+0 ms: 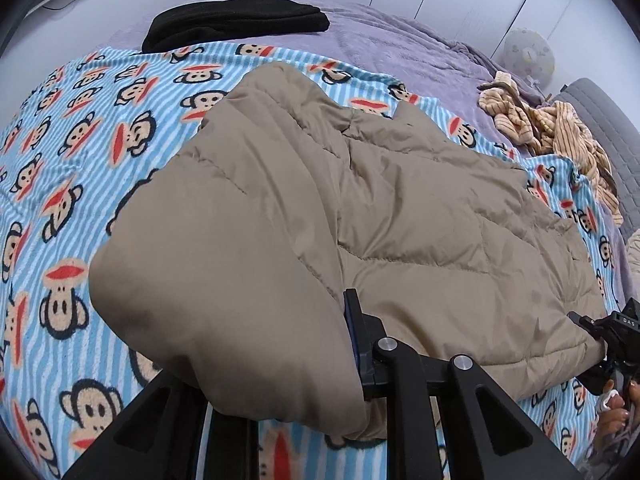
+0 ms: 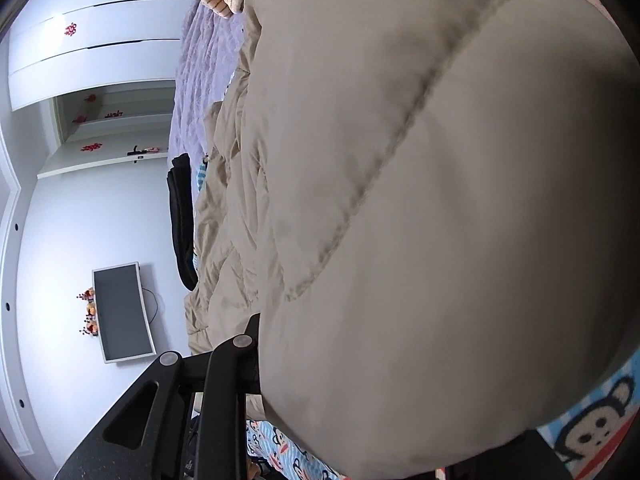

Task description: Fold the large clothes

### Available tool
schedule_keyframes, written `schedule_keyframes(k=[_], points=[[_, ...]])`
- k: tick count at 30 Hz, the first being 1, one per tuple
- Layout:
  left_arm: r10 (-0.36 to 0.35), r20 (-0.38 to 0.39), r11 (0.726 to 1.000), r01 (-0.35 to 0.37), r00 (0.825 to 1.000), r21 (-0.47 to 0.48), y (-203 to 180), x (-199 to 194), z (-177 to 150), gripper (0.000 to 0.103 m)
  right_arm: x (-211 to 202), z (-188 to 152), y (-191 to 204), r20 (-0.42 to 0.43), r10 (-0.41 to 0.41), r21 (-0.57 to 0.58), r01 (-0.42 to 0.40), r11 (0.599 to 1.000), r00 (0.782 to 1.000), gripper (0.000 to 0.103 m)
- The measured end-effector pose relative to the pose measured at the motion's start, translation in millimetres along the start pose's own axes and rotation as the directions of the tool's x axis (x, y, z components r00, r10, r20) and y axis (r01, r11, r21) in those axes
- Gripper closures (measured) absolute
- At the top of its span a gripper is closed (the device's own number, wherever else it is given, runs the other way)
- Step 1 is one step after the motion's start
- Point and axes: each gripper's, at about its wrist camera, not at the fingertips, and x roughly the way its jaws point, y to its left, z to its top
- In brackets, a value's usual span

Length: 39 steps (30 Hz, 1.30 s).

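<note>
With both ends of the tan padded coat on the monkey-print blanket pinched tight by left gripper and right gripper, the fold is starting: next, carry that hem evenly toward the collar.

Left wrist view: looks steeply down from close above the near edge of the beige quilted jacket, which fills the frame centre; the monkey-print blanket spreads left, and the right gripper shows at lower right. Right wrist view: rolled sideways, pressed close to the same jacket, with the wall monitor at lower left. Both views share jacket, blanket and black garment.
</note>
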Motion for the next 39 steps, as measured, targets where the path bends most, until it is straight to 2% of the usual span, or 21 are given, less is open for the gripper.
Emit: schedule_keyframes(k=[6, 11, 15, 18, 22, 26, 31, 36, 39], points=[[-0.013, -0.031, 1.0, 0.013, 0.999, 0.014, 9.9, -30.3, -39.1, 0.081, -33.4, -43.4, -17.6, 0.012, -0.027, 0.024, 0.027, 0.999, 1.0, 0.075], [0.003, -0.048, 1.0, -0.003, 0.999, 0.014, 17.9, -56.3, -77.7, 0.081, -52.2, -66.5, -21.9, -0.019, -0.069, 0.021, 0.07, 0.997, 0.997, 0.075], [0.039, -0.091, 0.999, -0.042, 0.995, -0.024, 27.5, -64.0, -107.8, 0.081, -72.4, -77.0, -38.0, -0.051, -0.078, 0.02, 0.079, 0.997, 0.996, 0.075], [0.078, -0.114, 0.991, -0.09, 0.99, -0.098, 45.4, -67.8, -121.6, 0.081, -79.3, -89.3, -47.0, -0.064, -0.08, 0.035, 0.082, 0.996, 0.995, 0.075], [0.123, -0.126, 0.967, -0.147, 0.984, -0.206, 79.4, -79.4, -127.2, 0.081, -80.3, -97.9, -53.8, -0.073, -0.095, 0.054, 0.099, 0.994, 0.993, 0.071], [0.156, -0.14, 0.952, -0.186, 0.978, -0.241, 104.6, -85.7, -123.4, 0.081, -84.4, -96.9, -42.3, -0.076, -0.157, 0.021, 0.159, 0.987, 0.985, 0.062], [0.159, -0.129, 0.958, -0.185, 0.979, -0.221, 101.7, -88.9, -111.4, 0.081, -86.1, -89.4, -34.2, -0.048, -0.224, -0.025, 0.223, 0.975, 0.973, 0.06], [0.134, -0.154, 0.976, -0.157, 0.979, -0.148, 75.9, -84.5, -105.0, 0.081, -84.6, -80.5, -17.1, 0.016, -0.351, -0.178, 0.348, 0.92, 0.936, 0.065], [0.13, -0.181, 0.982, -0.152, 0.975, -0.11, 59.5, -82.4, -106.3, 0.081, -85.2, -68.5, -14.8, 0.039, -0.378, -0.183, 0.379, 0.907, 0.925, 0.065]])
